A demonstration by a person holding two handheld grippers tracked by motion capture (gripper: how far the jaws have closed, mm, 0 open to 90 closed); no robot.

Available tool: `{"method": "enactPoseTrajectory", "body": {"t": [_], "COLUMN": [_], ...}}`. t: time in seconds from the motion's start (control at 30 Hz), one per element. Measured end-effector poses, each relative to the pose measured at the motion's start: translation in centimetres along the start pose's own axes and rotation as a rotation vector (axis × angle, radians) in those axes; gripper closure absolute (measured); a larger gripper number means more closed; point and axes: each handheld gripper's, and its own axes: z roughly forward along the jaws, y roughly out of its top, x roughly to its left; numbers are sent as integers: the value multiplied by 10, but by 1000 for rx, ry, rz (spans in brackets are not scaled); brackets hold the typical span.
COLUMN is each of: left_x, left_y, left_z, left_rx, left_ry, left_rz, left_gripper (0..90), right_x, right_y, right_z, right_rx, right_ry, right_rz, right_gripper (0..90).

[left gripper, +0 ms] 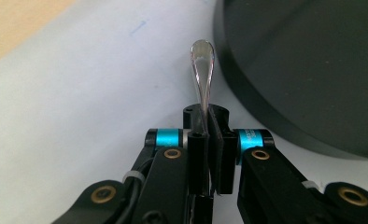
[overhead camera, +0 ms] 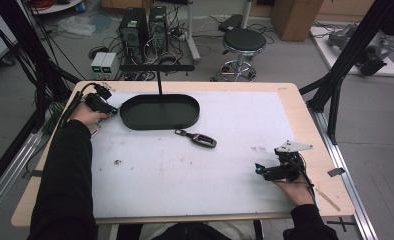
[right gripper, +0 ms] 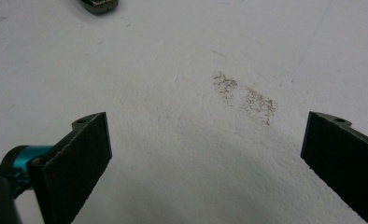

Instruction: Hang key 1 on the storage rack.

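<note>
My left gripper (left gripper: pixel 205 119) is shut on a slim shiny metal piece (left gripper: pixel 203 60) with a rounded end, like a utensil handle; it sticks out past the pads over the white mat. In the high view that gripper (overhead camera: pixel 105 104) sits at the table's far left, just beside the black oval tray (overhead camera: pixel 135 122), whose wall (left gripper: pixel 247 93) rises close on the right in the left gripper view. My right gripper (overhead camera: pixel 261 170) rests low near the front right, and its jaws (right gripper: pixel 205 135) stand wide open with only bare mat between them.
A black car key with a strap (overhead camera: pixel 197 138) lies on the white mat (overhead camera: pixel 185 175) in front of the tray; its edge (right gripper: pixel 98 4) shows far ahead of the right gripper. A thin black post (overhead camera: pixel 159 80) stands in the tray. Smudges (right gripper: pixel 245 95) mark the mat.
</note>
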Motion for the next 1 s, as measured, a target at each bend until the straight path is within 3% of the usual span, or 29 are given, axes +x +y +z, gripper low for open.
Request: {"method": "enactPoseTrajectory", "body": {"t": [0.6,0.67,1.0], "left_x": [-2,-2,-6], "left_y": [5,6,5], "left_z": [-44,-55,-99], "left_rx": [-116,-133,-208], "left_ry": [-42,-22,-16], "left_rz": [-29,-38,-56], "left_gripper": [865,865,867], "right_x": [0,0,-1], "right_y": [3,4,5], "right_z": [-2,-1,-2], "right_rx": [-17,-19,-29], "right_ry": [5,9,20], "right_rz": [-7,-6,-3], "right_gripper": [10,10,10]}}
